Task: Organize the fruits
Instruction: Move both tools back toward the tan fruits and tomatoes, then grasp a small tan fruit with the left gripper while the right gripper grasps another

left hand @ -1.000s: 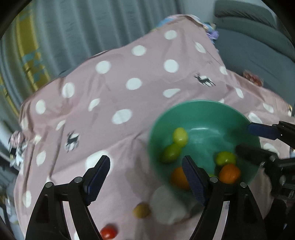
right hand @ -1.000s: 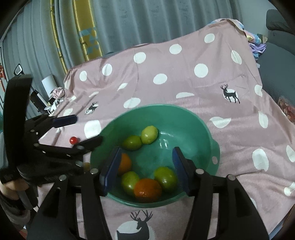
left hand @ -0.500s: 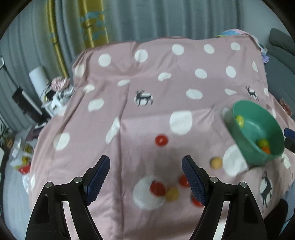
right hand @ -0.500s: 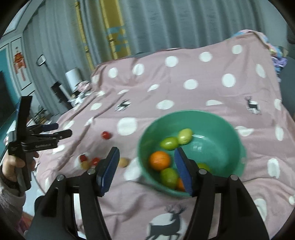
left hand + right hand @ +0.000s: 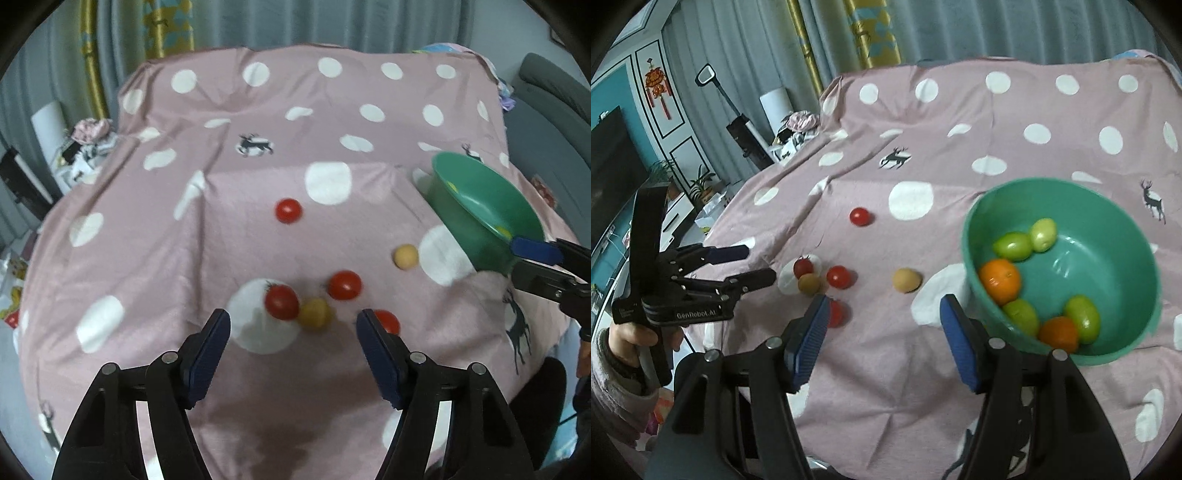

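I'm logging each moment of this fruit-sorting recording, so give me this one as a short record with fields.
surface: pink polka-dot cloth
container: green bowl, upright on the cloth
in bowl: four green fruits and two oranges
loose on cloth: four red tomatoes and two yellowish fruits
left gripper: open, empty, over the tomato cluster
right gripper: open, empty, beside the bowl
progress: small fruits not yet gathered
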A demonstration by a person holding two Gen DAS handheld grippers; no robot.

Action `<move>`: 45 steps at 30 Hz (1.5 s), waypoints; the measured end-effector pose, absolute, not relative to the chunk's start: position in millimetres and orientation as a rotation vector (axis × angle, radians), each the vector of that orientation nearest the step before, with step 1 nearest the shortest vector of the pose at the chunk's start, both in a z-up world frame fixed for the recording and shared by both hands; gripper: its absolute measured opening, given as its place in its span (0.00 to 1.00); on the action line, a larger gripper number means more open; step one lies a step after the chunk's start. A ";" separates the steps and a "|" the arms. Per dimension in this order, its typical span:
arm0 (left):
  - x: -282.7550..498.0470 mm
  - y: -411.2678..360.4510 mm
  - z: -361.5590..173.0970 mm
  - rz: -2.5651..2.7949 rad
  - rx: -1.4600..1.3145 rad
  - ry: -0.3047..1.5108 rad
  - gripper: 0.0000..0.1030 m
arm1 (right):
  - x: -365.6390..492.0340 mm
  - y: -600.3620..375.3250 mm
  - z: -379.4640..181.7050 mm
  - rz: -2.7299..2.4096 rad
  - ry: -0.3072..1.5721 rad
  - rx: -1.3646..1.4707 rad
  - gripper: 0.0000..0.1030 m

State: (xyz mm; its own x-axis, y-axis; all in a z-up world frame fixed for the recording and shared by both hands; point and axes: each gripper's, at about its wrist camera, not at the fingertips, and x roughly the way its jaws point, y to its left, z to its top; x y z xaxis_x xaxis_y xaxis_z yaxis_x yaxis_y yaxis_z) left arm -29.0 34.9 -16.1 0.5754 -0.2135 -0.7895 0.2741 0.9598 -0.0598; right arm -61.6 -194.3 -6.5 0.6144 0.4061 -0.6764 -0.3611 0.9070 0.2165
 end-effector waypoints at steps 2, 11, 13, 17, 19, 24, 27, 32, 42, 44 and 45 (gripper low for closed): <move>-27.0 31.5 -23.8 -0.303 0.065 0.934 0.70 | -60.4 -191.2 -9.6 0.448 0.805 0.058 0.60; -10.3 23.8 -46.4 -0.350 0.011 1.004 0.54 | -49.8 -186.0 -22.7 0.460 0.848 0.056 0.60; -7.5 21.7 -48.8 -0.358 0.012 1.008 0.50 | -48.2 -185.9 -24.6 0.460 0.852 0.056 0.60; 1.3 19.8 -55.3 -0.358 0.010 1.019 0.49 | -43.2 -187.3 -26.8 0.460 0.859 0.060 0.60; 5.2 19.1 -59.2 -0.351 0.013 1.025 0.48 | -41.6 -187.0 -28.7 0.461 0.865 0.061 0.60; 11.4 18.3 -64.5 -0.339 0.019 1.026 0.37 | -37.7 -184.8 -35.6 0.463 0.883 0.059 0.60; 14.2 21.5 -64.7 -0.342 0.003 1.020 0.27 | -34.6 -182.5 -40.0 0.467 0.896 0.062 0.60; 15.4 31.0 -64.0 -0.345 -0.033 1.007 0.27 | -25.5 -175.2 -44.0 0.469 0.908 0.052 0.59; 0.6 46.5 -42.1 -0.369 -0.049 0.933 0.27 | 5.4 -155.3 -55.1 0.424 0.931 -0.017 0.47; -1.7 49.0 -37.9 -0.380 -0.058 0.919 0.27 | 11.3 -152.9 -58.2 0.407 0.944 -0.024 0.45; -2.4 49.5 -36.9 -0.384 -0.059 0.916 0.27 | 14.6 -151.6 -60.2 0.395 0.953 -0.028 0.45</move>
State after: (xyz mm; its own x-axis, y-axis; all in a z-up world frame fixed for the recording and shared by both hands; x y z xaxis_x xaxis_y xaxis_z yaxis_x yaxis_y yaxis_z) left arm -2.4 49.5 -36.9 0.5463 -0.3489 -0.7615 0.2992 0.9304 -0.2116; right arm 14.6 -151.6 -60.2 0.5137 0.3159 -0.7977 -0.3404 0.9285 0.1485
